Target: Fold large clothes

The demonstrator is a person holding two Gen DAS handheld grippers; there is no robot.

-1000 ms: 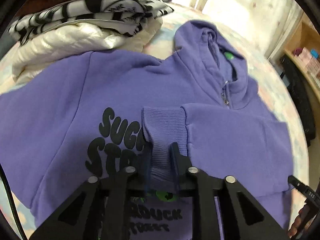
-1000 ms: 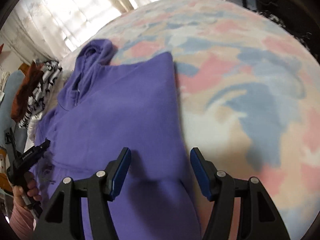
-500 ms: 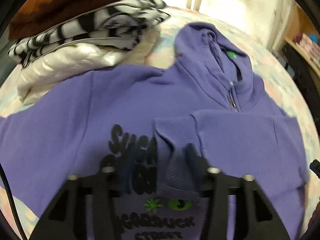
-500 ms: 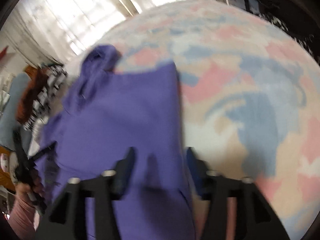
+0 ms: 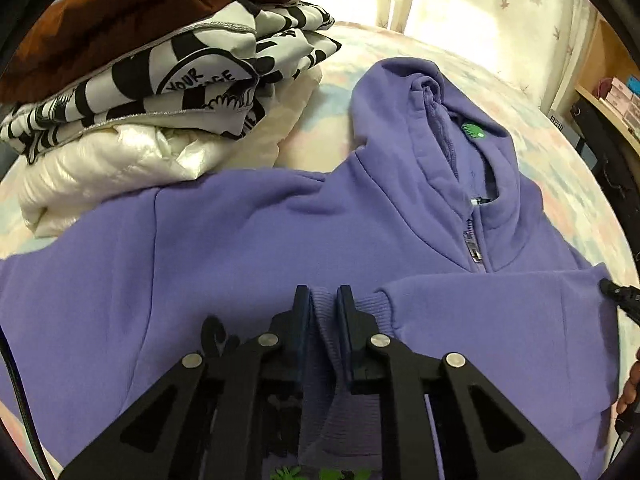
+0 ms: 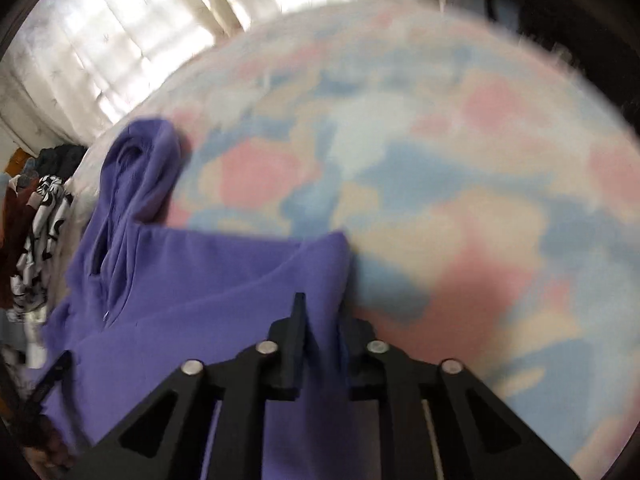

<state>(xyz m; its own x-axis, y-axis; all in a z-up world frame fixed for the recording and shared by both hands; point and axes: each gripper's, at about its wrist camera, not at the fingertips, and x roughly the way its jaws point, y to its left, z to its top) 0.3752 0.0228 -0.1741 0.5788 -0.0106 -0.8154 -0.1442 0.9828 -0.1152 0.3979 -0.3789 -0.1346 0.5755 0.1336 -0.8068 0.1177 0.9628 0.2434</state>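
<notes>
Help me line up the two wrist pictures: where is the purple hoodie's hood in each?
Left wrist view: the hood lies upper right of centre, above the zipper.
Right wrist view: the hood lies at the left, pointing toward the window.
Shared landmark: the black-and-white patterned garment in the folded pile beside the hoodie.

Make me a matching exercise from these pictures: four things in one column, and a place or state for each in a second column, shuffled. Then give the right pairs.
Things
1. purple hoodie
2. striped top
3. left gripper
4. right gripper

Places or states
A. shut on the ribbed cuff
B. spread out on the pastel bedspread
C. shut on the hoodie's side edge
D. folded on the pile, above a white jacket

Pairs: 1-B, 2-D, 3-A, 4-C
</notes>
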